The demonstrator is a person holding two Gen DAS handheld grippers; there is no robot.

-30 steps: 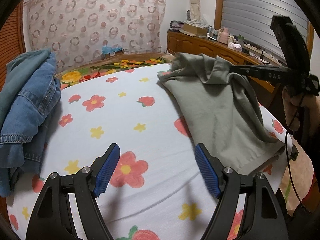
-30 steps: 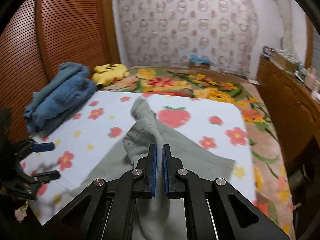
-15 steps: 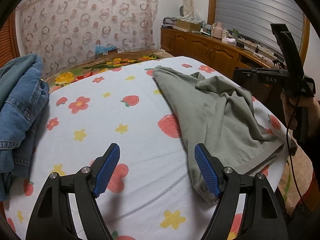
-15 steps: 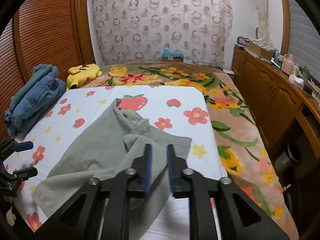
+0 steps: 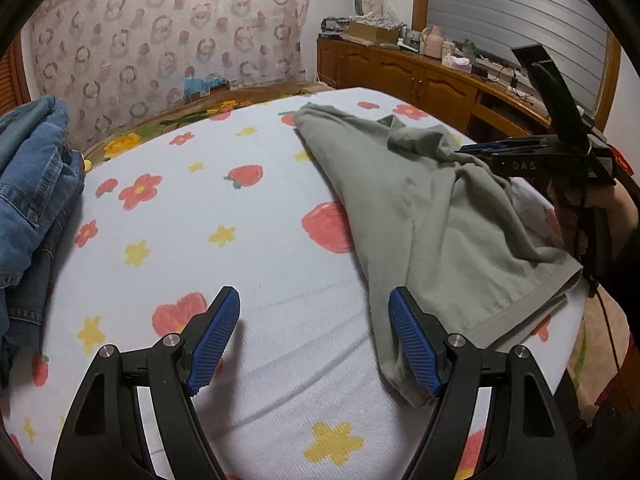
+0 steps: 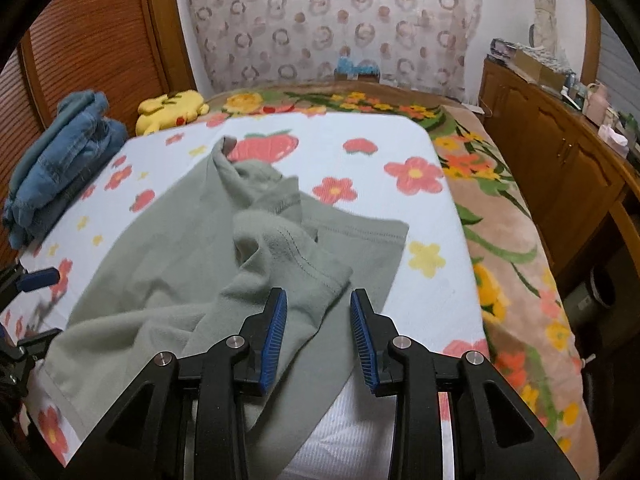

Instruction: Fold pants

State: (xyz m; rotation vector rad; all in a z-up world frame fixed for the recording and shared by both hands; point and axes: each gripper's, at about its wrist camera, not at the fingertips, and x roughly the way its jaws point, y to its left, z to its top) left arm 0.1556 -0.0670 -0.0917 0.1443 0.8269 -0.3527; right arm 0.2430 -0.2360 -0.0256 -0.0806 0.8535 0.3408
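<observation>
Grey-green pants [image 5: 420, 208] lie rumpled on the white flowered bed cover [image 5: 224, 208], on its right side in the left wrist view. My left gripper [image 5: 314, 336] is open and empty above the cover, its right finger beside the pants' near corner. My right gripper [image 6: 318, 336] is open above a bunched fold of the pants [image 6: 240, 248] and grips nothing. It also shows from the side in the left wrist view [image 5: 520, 160], held in a hand at the bed's right edge.
A pile of blue denim clothes [image 5: 32, 184] lies at the bed's left side [image 6: 60, 160]. A yellow plush toy [image 6: 170, 110] sits at the head. A wooden sideboard [image 6: 560, 168] with clutter runs along the right wall. A flowered brown blanket [image 6: 500, 240] borders the cover.
My right gripper held the pants up shut a second ago; it has lowered, opened and let the cloth drop onto the bed. The left gripper stayed open and shifted nearer the pants.
</observation>
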